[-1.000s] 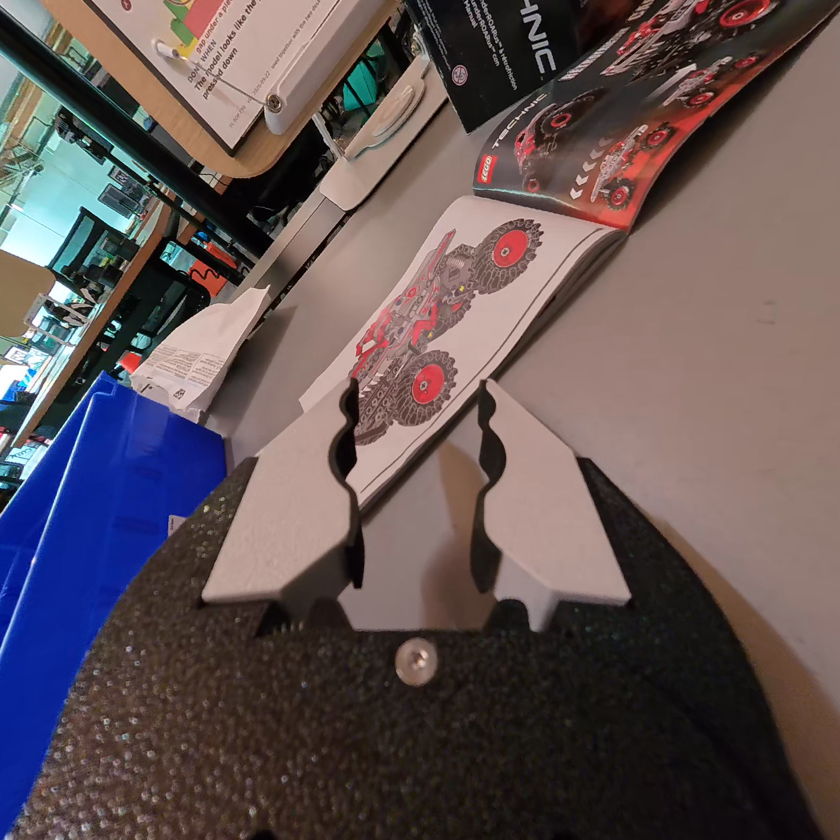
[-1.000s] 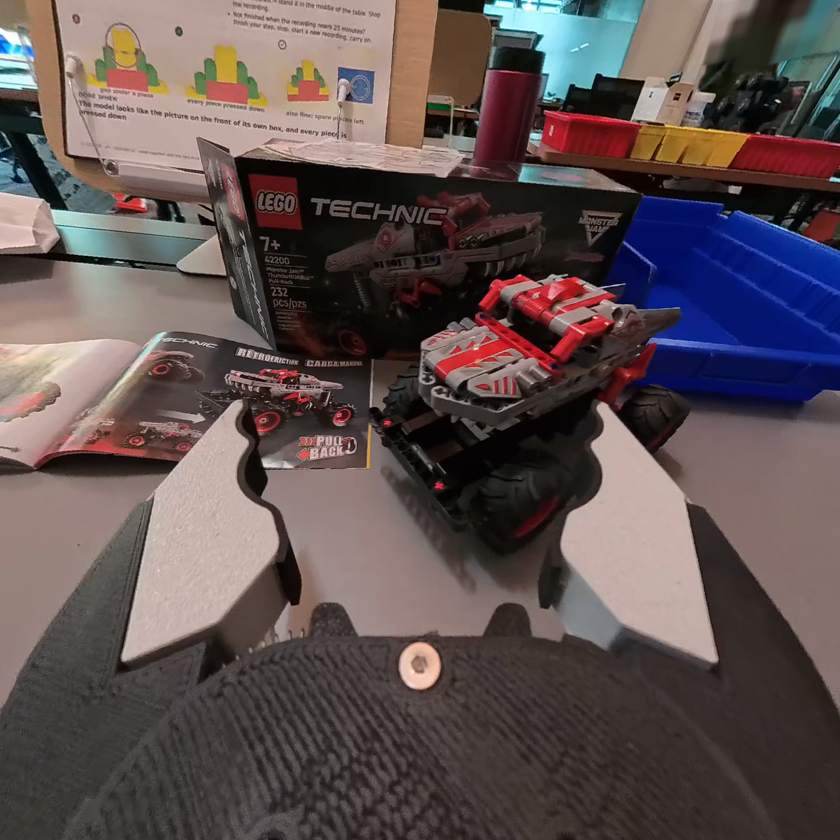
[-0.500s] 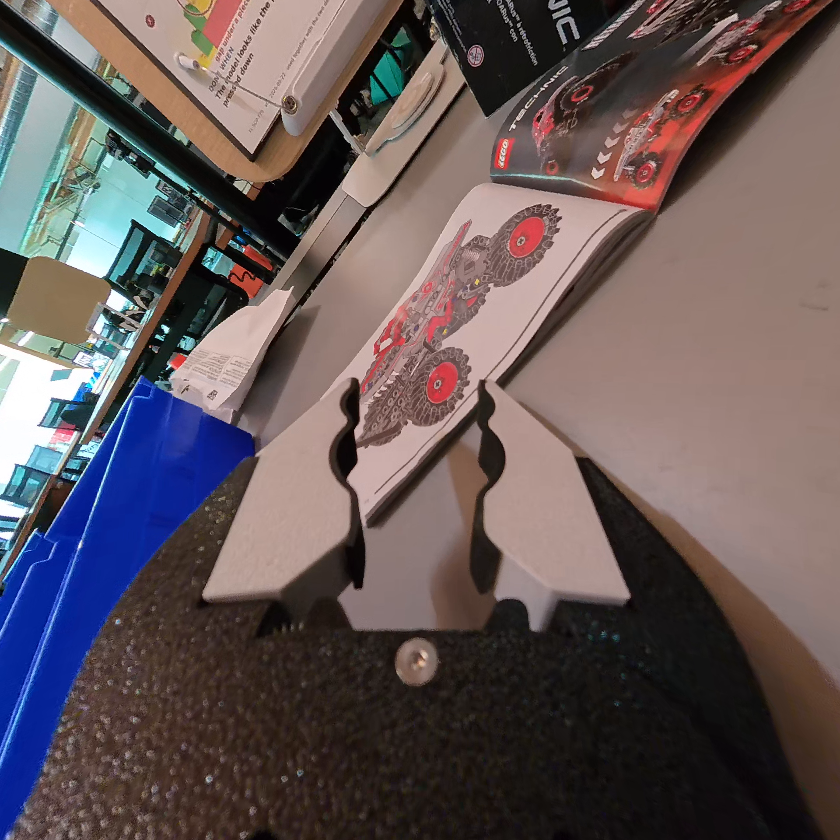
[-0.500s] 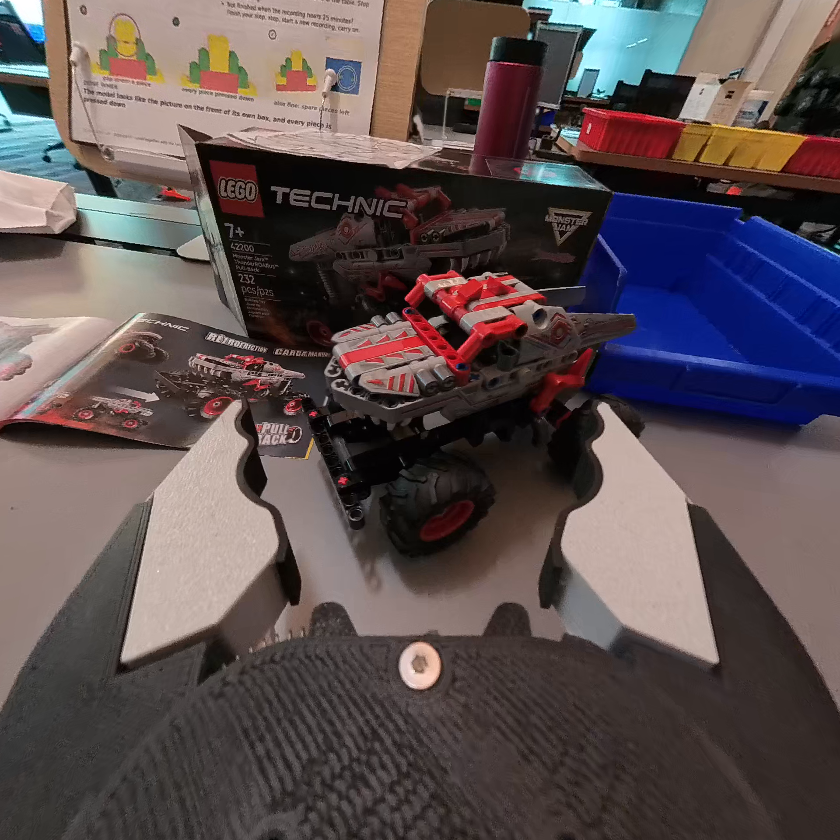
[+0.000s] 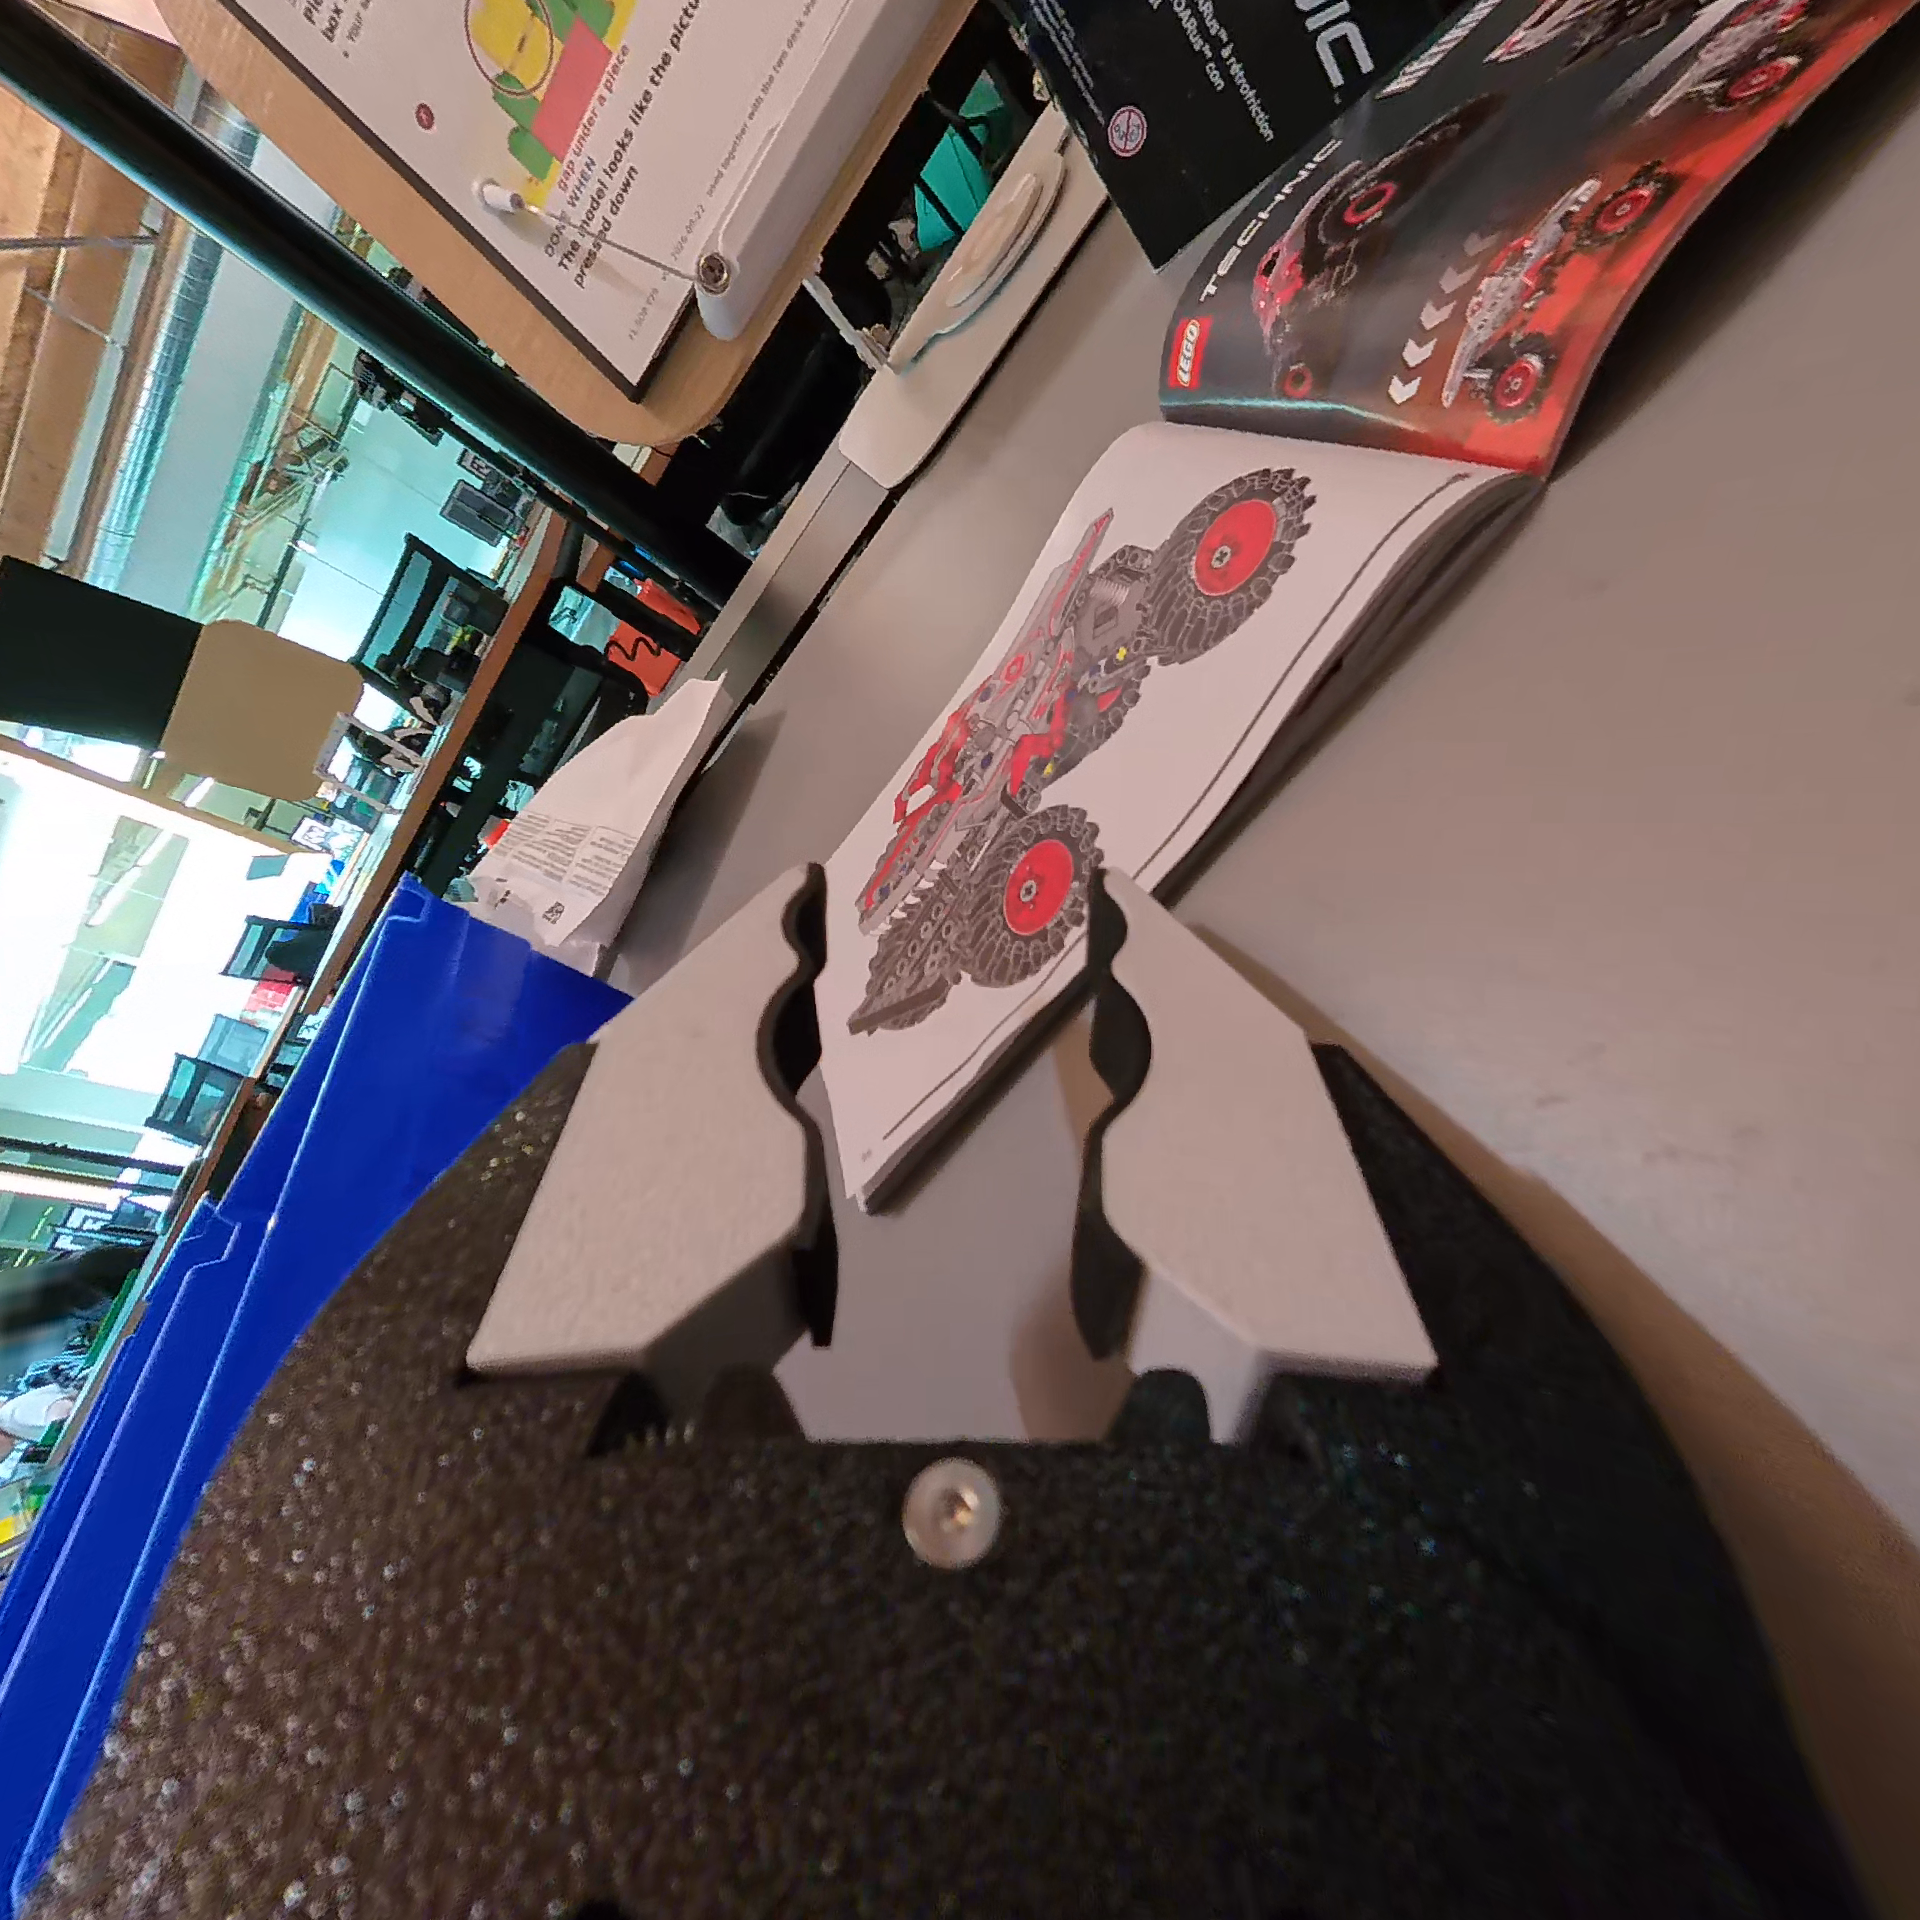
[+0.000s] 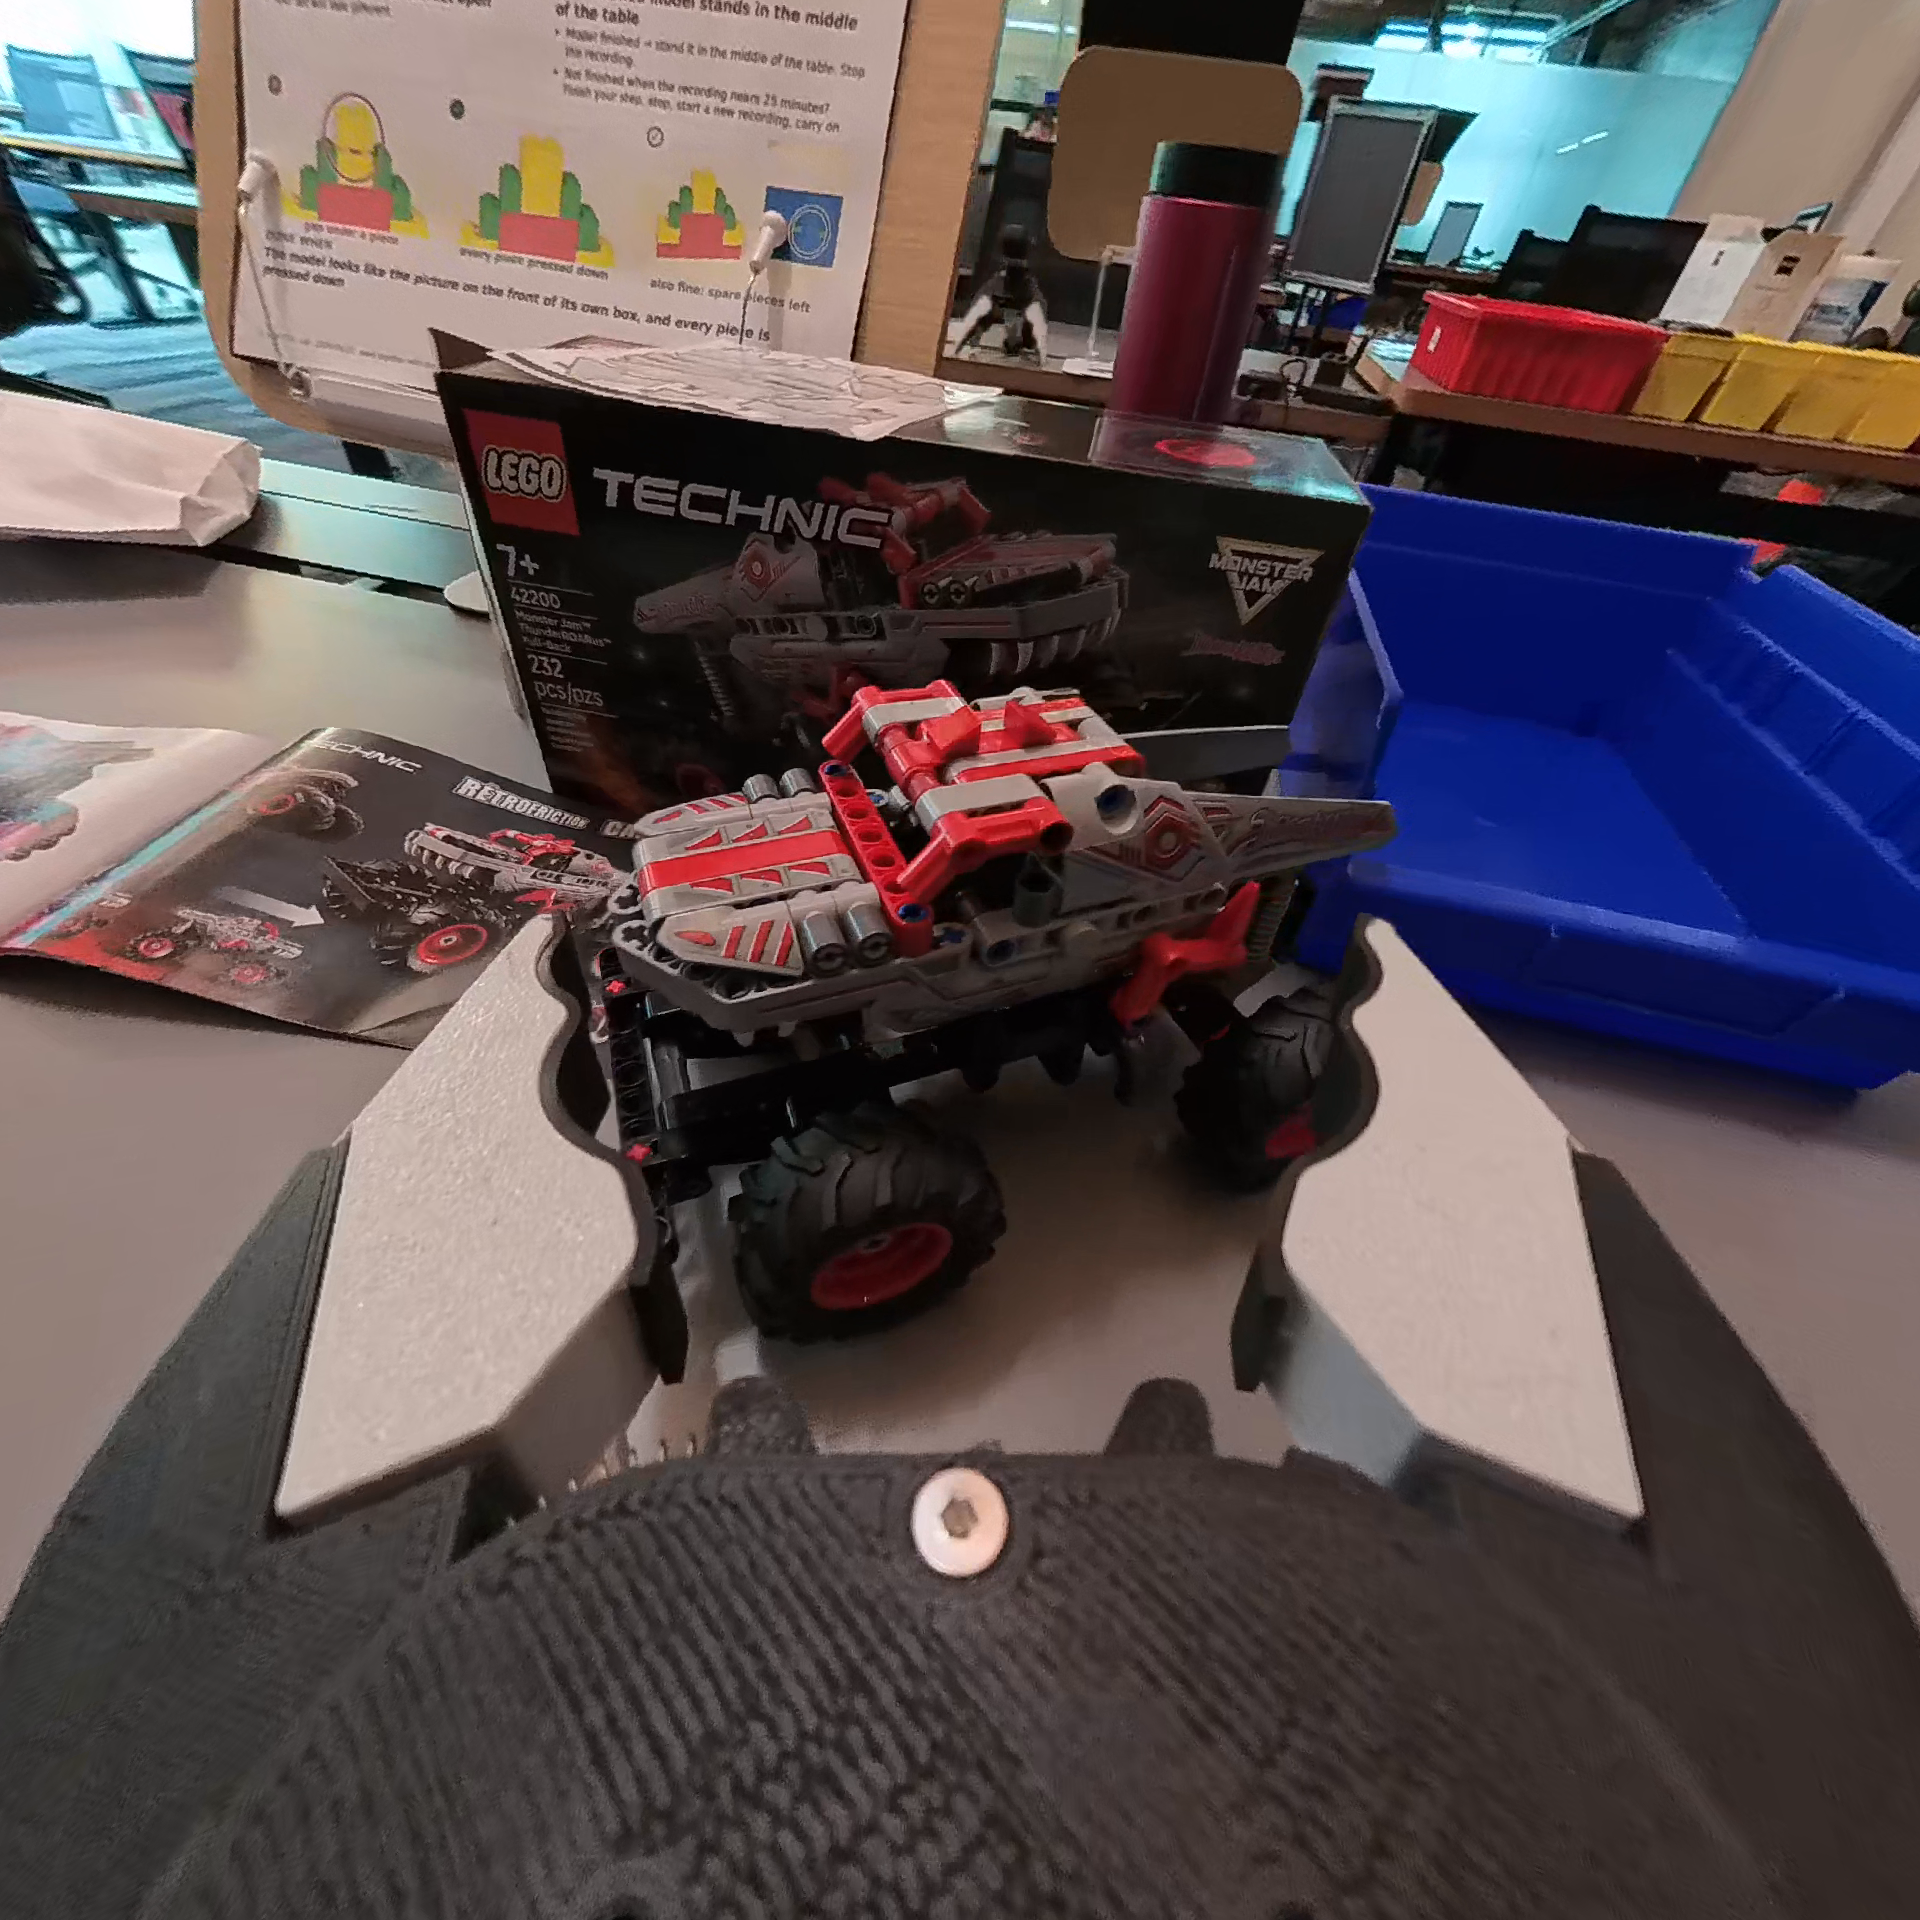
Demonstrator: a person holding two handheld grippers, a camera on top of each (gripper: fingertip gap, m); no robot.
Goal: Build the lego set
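Two tools in play, both with fingers apart and holding nothing. Right tool sits low over the grey counter, fingers spread wide either side of the built truck model; whether either finger touches it cannot be told. Model stands upright on its black tyres with red hubs, grey-and-red body on top, just in front of the set's black box. Blue bin right of the model, close beside it. Open instruction booklet lies flat to the left. Maroon bottle behind the box; instruction board upright at the back.

Left tool is tilted hard, fingers a moderate gap apart, empty, pointing toward the booklet, whose open page shows a drawing of the truck. Its near corner shows between the fingers. A second blue bin at left, white paper bag beyond it.
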